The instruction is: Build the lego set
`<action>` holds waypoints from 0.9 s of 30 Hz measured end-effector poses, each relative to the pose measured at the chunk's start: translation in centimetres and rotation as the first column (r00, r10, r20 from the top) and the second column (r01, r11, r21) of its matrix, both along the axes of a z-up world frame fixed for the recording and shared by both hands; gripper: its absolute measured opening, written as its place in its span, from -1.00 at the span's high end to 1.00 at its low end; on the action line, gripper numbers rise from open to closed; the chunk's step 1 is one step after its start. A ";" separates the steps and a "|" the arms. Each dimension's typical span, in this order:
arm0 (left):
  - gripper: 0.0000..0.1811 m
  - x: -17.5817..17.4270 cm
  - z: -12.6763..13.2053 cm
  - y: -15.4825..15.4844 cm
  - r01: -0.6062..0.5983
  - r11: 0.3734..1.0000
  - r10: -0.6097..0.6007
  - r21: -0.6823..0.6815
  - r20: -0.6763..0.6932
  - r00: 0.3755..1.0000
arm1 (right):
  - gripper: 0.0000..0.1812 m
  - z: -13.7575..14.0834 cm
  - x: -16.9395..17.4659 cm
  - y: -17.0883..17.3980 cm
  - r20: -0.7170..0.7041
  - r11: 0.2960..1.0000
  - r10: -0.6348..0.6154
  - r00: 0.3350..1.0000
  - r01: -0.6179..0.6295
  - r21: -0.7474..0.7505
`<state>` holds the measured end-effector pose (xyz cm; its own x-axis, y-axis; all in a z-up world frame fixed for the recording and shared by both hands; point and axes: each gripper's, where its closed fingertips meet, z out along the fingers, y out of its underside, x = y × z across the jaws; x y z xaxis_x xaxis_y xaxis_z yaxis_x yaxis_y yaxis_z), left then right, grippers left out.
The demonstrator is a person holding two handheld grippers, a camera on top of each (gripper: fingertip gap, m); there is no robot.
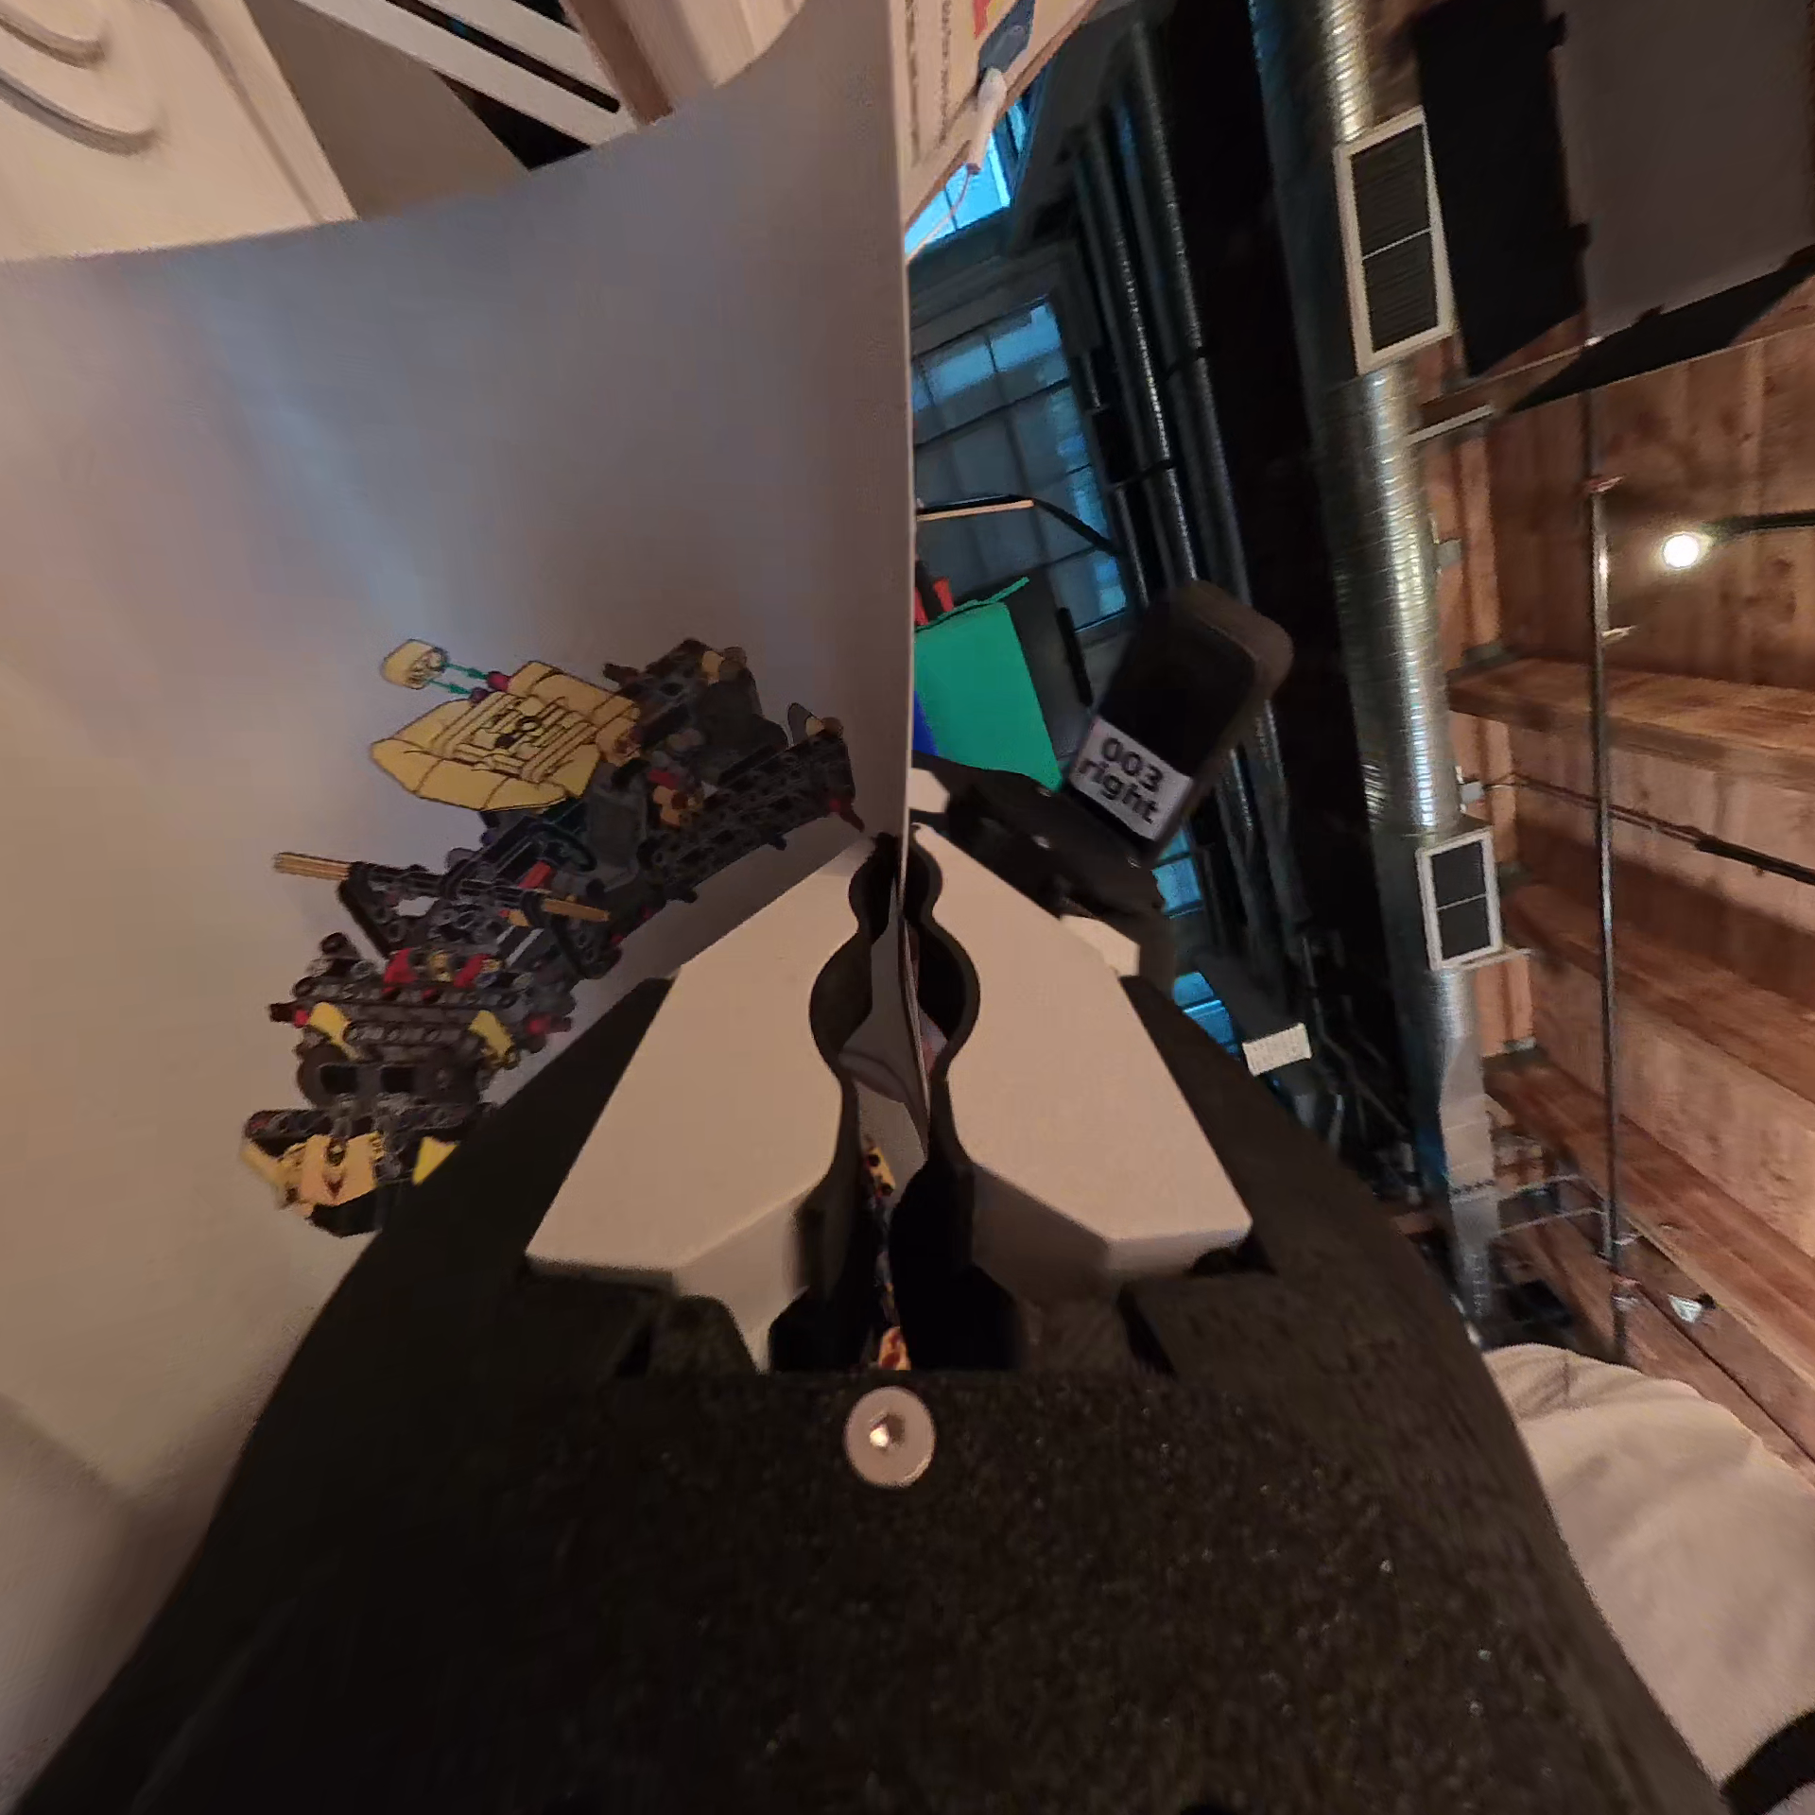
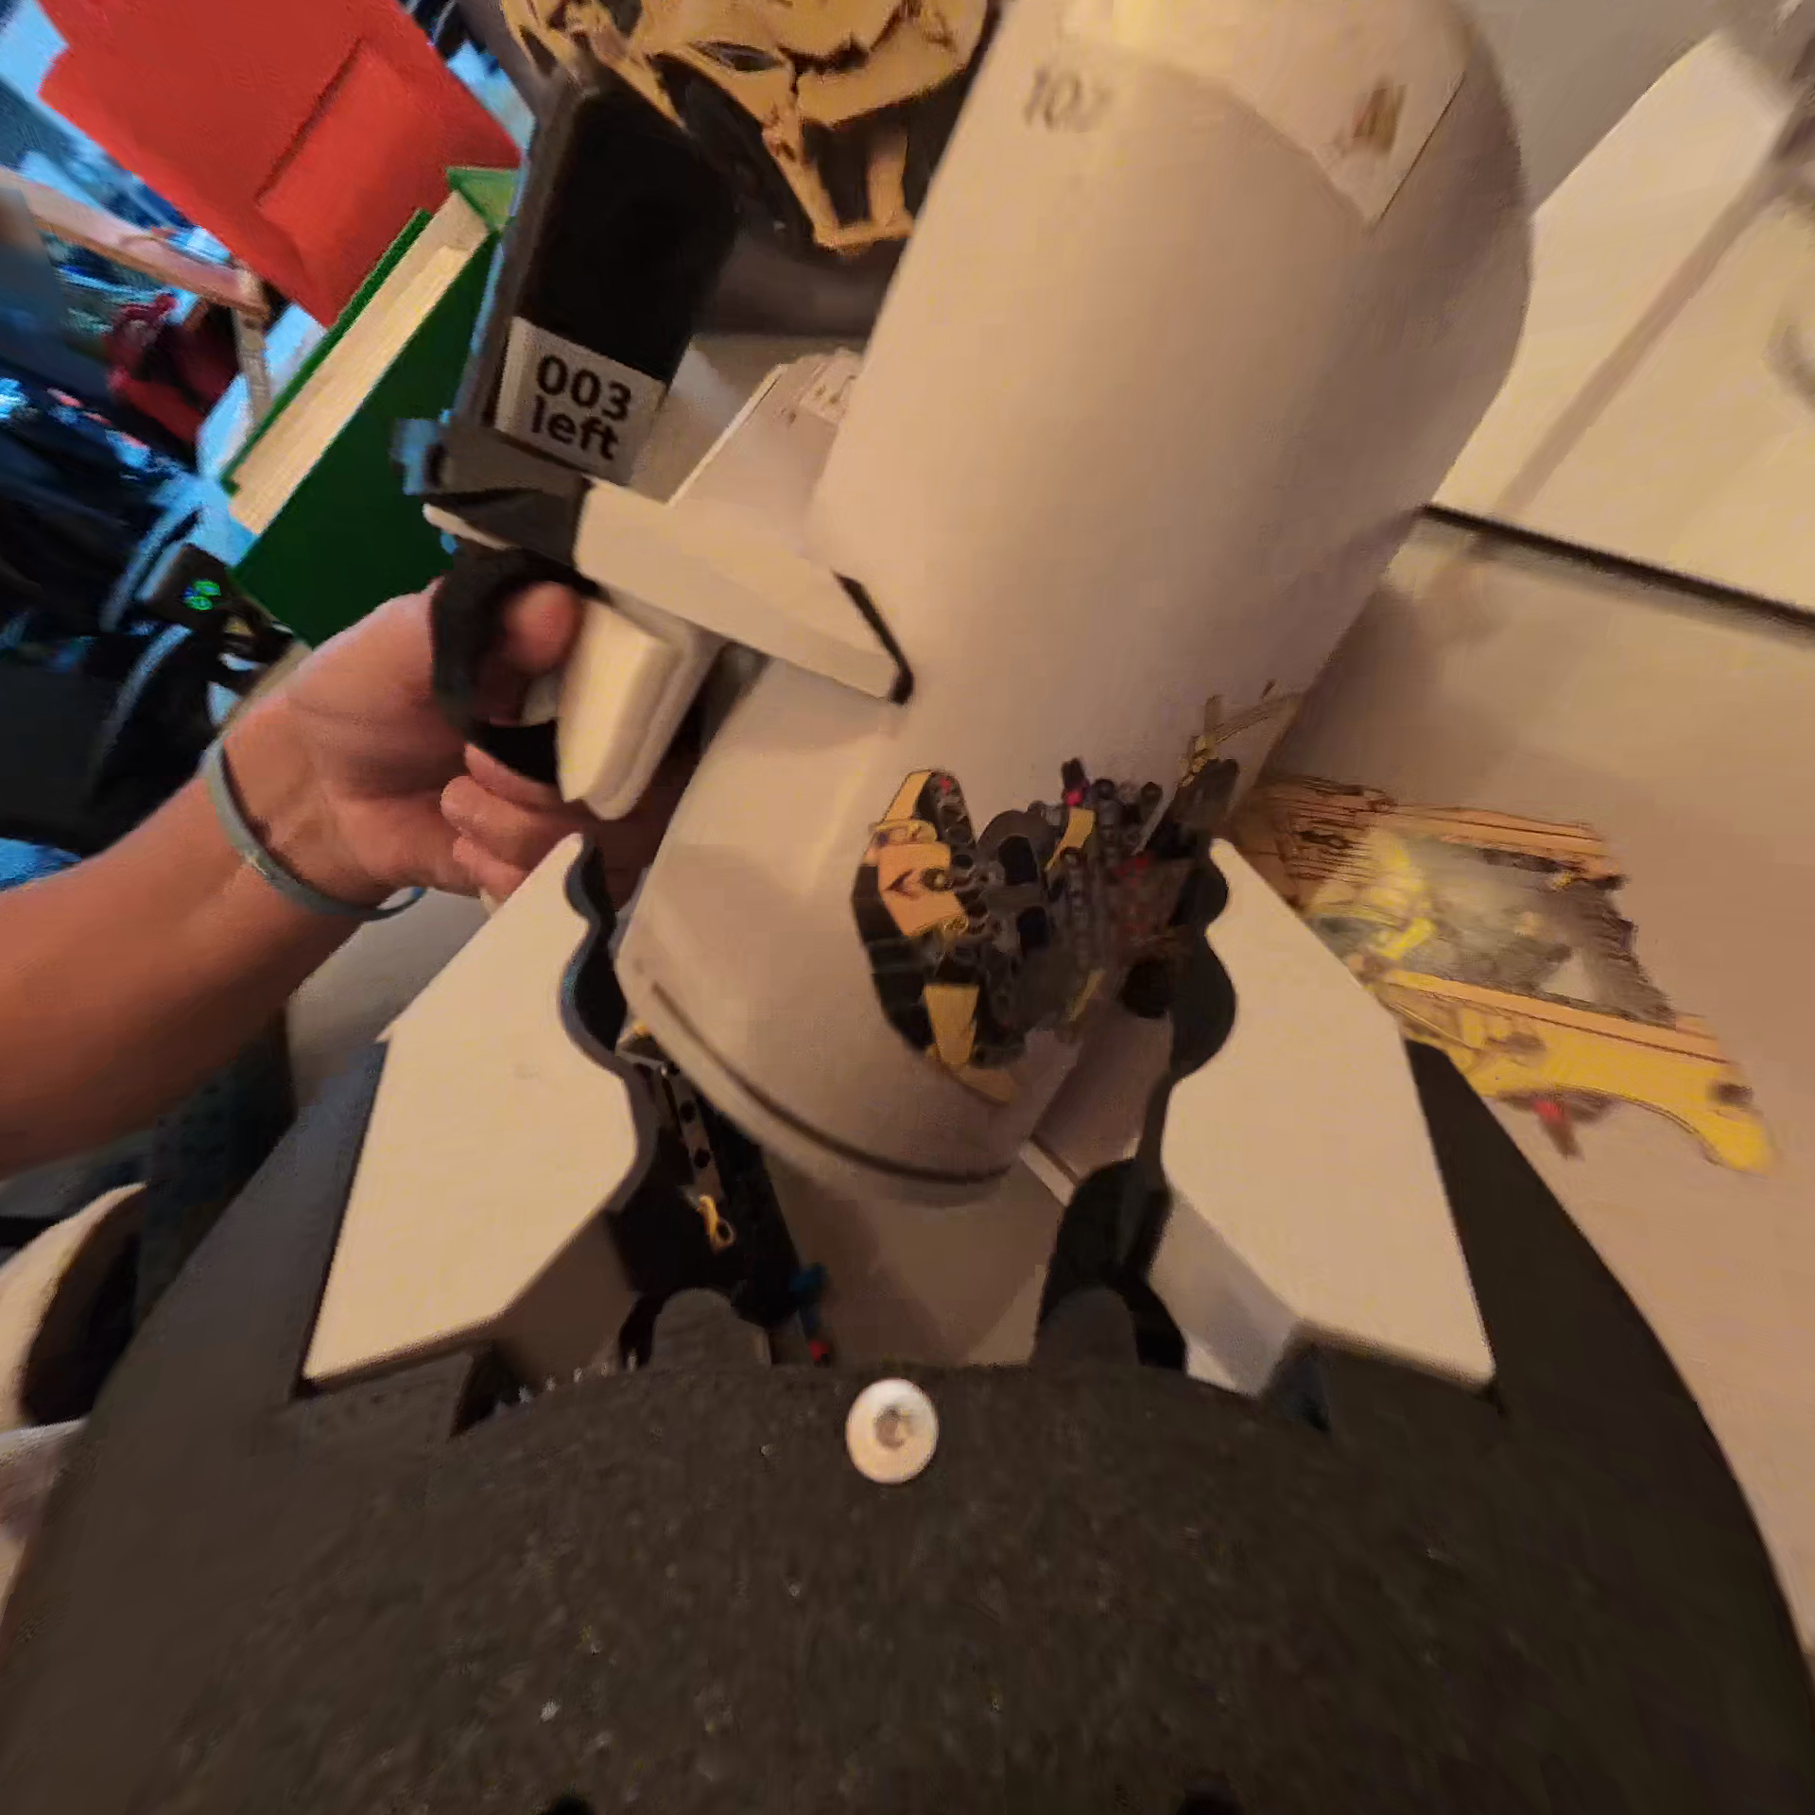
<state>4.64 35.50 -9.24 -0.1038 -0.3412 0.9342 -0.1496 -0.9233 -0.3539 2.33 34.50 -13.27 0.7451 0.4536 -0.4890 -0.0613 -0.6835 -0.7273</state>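
Observation:
My left gripper is shut on the edge of a white instruction page. The page bears a printed yellow and black lego model and stands curled to the left of the jaws. In the right wrist view, the same page bends over between my right gripper's fingers. My right gripper is wide open, and its pads do not press on the page. The left gripper's finger pinches the sheet there, with a hand on its handle. A black lego beam lies below the page.
Another booklet page with a yellow model picture lies flat at the right. A red box and a green box stand at the left. The right gripper's body is close beyond the page. A metal duct is behind it. Left and right tips are no more than a few centimetres apart.

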 end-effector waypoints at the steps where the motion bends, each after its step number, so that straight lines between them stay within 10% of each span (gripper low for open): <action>1: 0.99 0.1 0.2 -0.2 0.006 1.000 -0.006 -0.004 0.012 1.000 | -0.11 -0.4 0.0 0.4 -0.004 1.000 -0.003 1.000 0.003 -0.008; 4: 0.93 0.2 0.8 -0.7 0.034 0.999 -0.034 0.008 0.034 0.999 | 0.20 -0.9 1.2 1.0 0.006 0.999 -0.034 0.999 0.034 0.014; 27: 1.00 -0.5 -0.4 -1.4 0.078 0.986 -0.074 0.145 -0.030 0.997 | 0.38 0.2 3.6 -0.3 -0.300 0.998 -0.053 0.953 0.057 0.006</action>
<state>4.11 34.06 -9.59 -0.1125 -0.4662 0.8775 -0.2275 -0.8476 -0.4794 5.92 34.22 -13.09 0.5894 0.4248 -0.6872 -0.3147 -0.6627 -0.6796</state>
